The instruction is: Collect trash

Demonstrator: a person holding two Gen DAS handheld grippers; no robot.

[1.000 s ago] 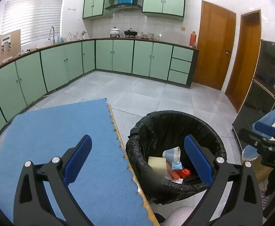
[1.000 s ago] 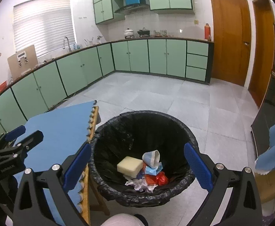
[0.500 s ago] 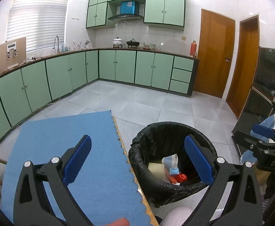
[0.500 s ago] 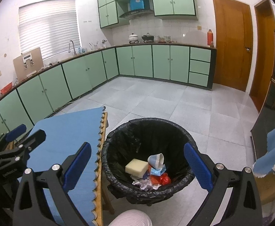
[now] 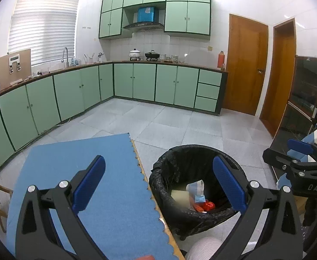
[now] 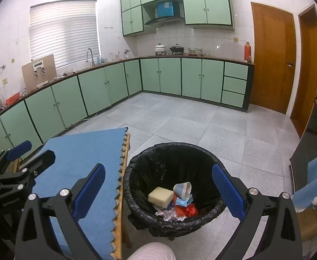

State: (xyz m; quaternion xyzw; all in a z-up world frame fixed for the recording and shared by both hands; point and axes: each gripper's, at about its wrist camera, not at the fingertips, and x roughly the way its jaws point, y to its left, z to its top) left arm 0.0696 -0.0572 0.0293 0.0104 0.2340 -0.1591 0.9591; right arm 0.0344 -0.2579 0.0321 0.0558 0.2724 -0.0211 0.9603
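Both grippers hang with fingers wide apart, holding nothing — the left gripper [image 5: 158, 182] and right gripper [image 6: 158, 188] above the bin [image 6: 136, 173], right of the blue mat [image 5: 82, 151].

A blue scallop-edged foam mat [image 5: 76, 173] was laid over the wooden tabletop [image 6: 121, 197]. Mint-green cabinets [image 5: 145, 84] and two brown wooden doors [image 5: 245, 65] were seen beyond the grey tiled floor [image 5: 158, 125].
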